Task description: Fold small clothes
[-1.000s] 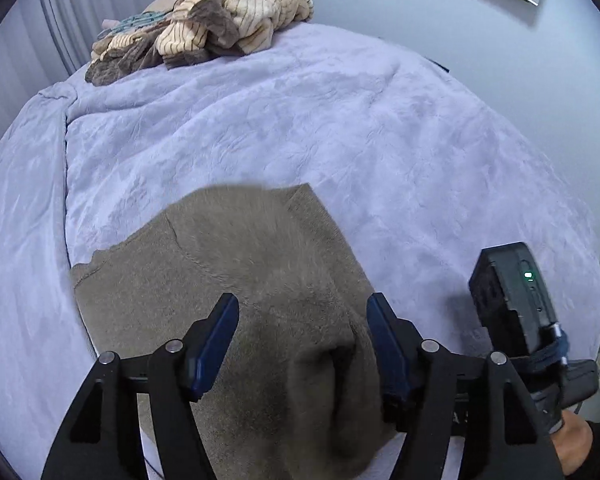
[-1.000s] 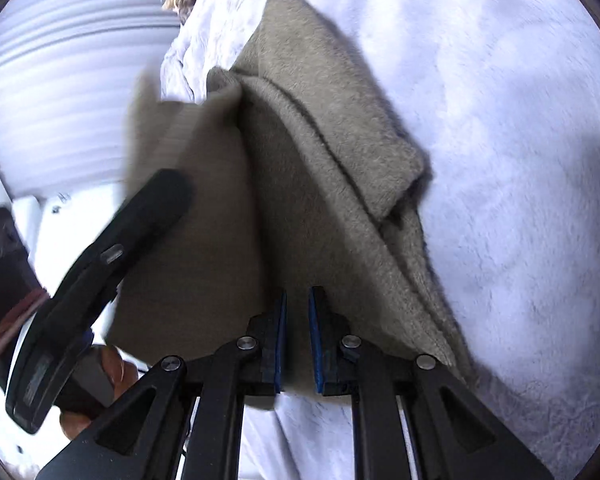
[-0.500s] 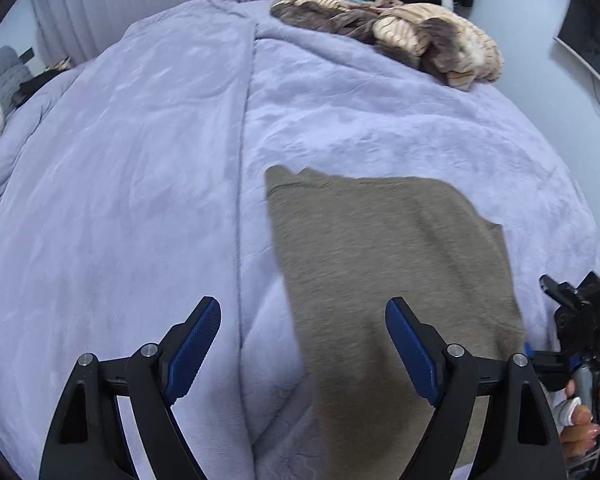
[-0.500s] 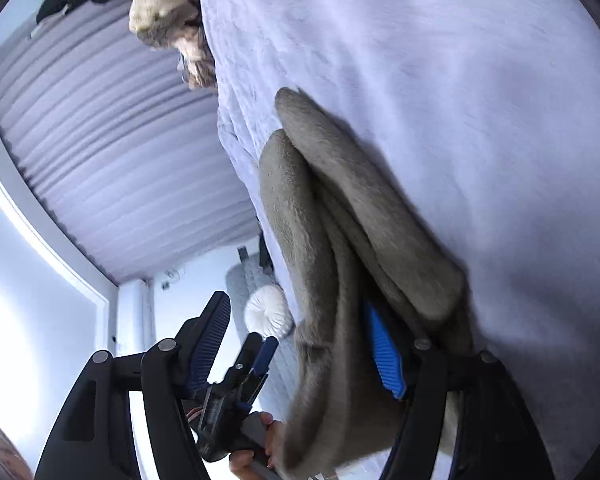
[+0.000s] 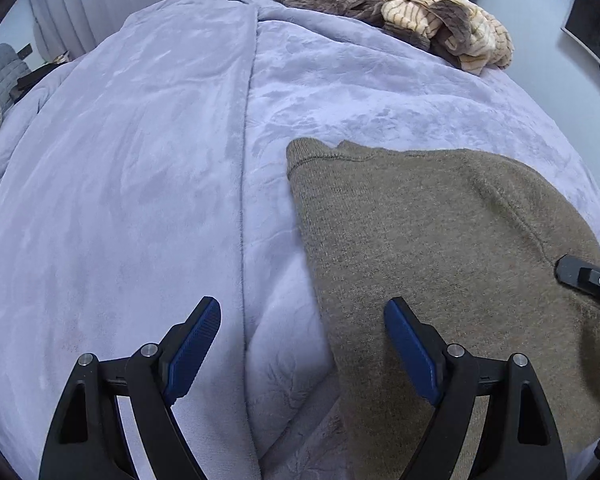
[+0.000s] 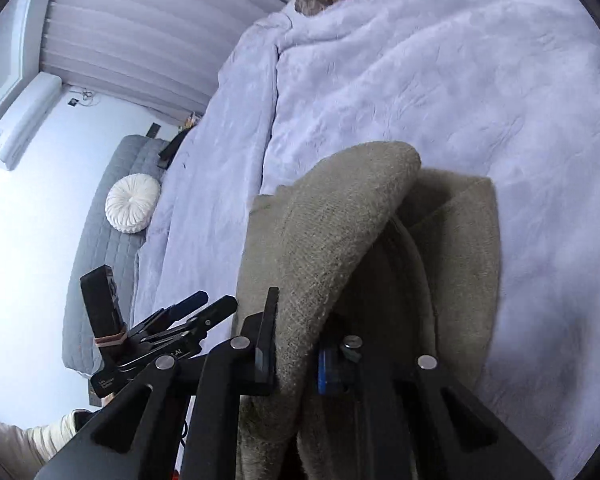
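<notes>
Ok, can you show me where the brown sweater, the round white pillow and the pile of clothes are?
sweater (image 5: 440,240), left wrist view, middle of the knit.
pillow (image 6: 133,208), right wrist view, its centre button.
pile of clothes (image 5: 440,20), left wrist view, on the striped cream piece.

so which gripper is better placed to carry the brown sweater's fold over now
Right. The right gripper is clamped on a raised fold of the brown sweater, while the left gripper hangs open above the sweater's edge, gripping nothing.

Sweater (image 5: 440,248) cut off at btm edge, clothes pile (image 5: 400,12) too jumbled to ID
</notes>
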`<state>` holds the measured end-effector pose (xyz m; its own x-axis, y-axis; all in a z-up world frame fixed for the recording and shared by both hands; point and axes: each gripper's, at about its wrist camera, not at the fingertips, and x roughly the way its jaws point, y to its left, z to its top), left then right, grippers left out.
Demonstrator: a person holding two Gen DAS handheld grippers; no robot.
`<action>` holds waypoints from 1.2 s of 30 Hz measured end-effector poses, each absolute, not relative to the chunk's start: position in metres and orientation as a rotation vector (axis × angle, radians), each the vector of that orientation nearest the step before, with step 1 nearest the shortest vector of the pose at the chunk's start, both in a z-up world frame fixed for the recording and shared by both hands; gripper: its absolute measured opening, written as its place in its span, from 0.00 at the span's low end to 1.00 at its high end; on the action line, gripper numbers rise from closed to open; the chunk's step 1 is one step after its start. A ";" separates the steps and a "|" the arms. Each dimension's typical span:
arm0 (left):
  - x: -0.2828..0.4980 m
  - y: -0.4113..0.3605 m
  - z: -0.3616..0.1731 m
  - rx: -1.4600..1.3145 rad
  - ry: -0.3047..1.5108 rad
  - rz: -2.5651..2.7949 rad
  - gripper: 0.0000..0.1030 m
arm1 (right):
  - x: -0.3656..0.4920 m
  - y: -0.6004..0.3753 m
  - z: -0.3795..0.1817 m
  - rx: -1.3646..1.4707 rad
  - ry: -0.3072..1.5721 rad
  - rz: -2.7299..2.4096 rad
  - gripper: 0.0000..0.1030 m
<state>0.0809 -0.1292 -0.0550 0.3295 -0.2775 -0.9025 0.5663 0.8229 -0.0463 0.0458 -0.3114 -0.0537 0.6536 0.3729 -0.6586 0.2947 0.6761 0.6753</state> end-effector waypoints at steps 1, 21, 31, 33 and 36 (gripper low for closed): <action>0.080 -0.134 -0.060 0.311 1.113 -0.572 0.83 | 0.046 -0.317 -0.063 0.888 0.907 0.021 0.15; 0.036 -0.109 -0.051 0.280 1.243 -0.648 0.73 | -0.023 -0.305 -0.051 0.855 1.048 -0.148 0.24; -0.004 -0.104 -0.082 0.305 1.325 -0.612 0.73 | -0.053 -0.279 -0.057 0.694 1.162 -0.144 0.09; -0.008 -0.103 -0.088 0.320 1.335 -0.612 0.73 | -0.063 -0.284 -0.064 0.724 1.173 -0.167 0.09; -0.012 -0.101 -0.097 0.319 1.356 -0.607 0.73 | -0.072 -0.289 -0.087 0.694 1.233 -0.222 0.09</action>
